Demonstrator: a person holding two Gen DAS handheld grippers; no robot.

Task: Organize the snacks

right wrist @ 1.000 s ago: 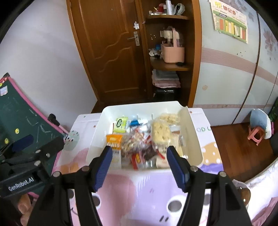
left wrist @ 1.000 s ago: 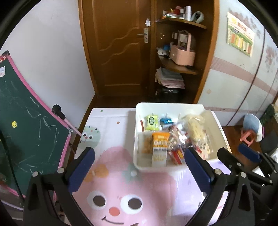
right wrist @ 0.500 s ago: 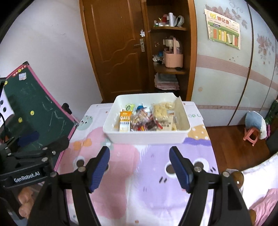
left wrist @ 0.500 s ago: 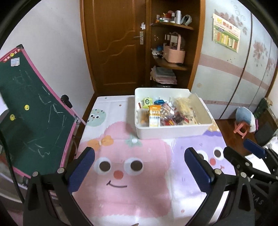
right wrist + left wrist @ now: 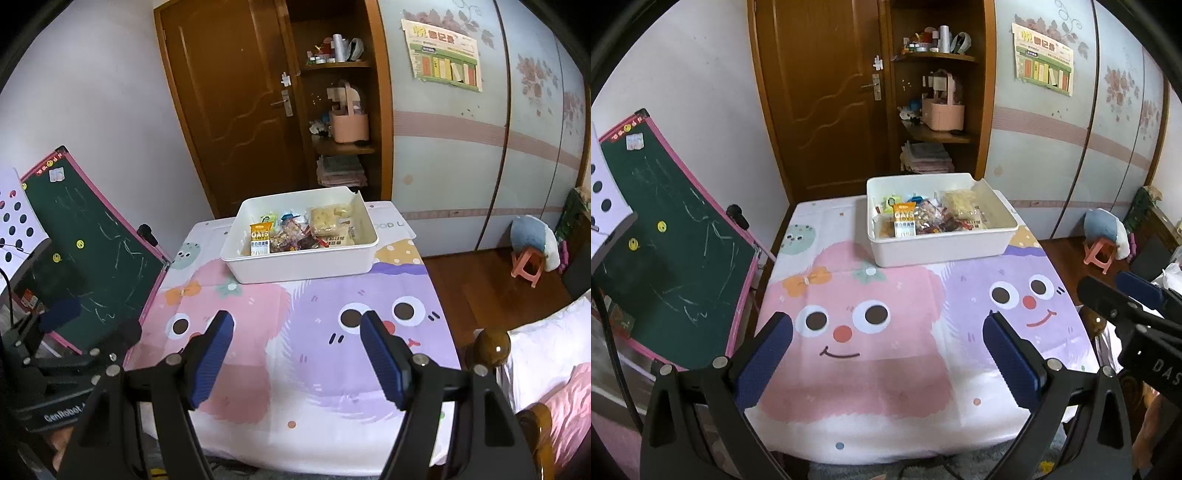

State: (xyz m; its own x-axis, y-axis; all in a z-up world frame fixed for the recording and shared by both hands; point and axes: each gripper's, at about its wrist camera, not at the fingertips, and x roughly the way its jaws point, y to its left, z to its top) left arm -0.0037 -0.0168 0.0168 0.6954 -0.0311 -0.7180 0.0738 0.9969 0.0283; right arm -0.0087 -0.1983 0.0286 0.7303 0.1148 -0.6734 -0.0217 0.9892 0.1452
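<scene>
A white bin (image 5: 934, 251) (image 5: 295, 267) stands at the far side of the table and holds several snack packs. Among them are an orange oats pack (image 5: 904, 219) (image 5: 259, 236) and a pale cracker bag (image 5: 960, 201) (image 5: 327, 221). My left gripper (image 5: 886, 347) hangs open over the near part of the cartoon tablecloth, well short of the bin, nothing between its fingers. My right gripper (image 5: 297, 345) is also open and empty, over the near table. Each gripper shows at the edge of the other's view.
A pink and purple cartoon tablecloth (image 5: 871, 373) (image 5: 332, 369) covers the table. A green chalkboard (image 5: 665, 258) leans at the left. A brown door (image 5: 827, 92) and corner shelves (image 5: 938, 122) stand behind. A pink stool (image 5: 528, 266) and a bed corner (image 5: 535, 350) are at the right.
Both grippers have drawn back from the bin toward the near table edge, so the bin looks smaller and farther. The right gripper's jaws stand a little wider than before.
</scene>
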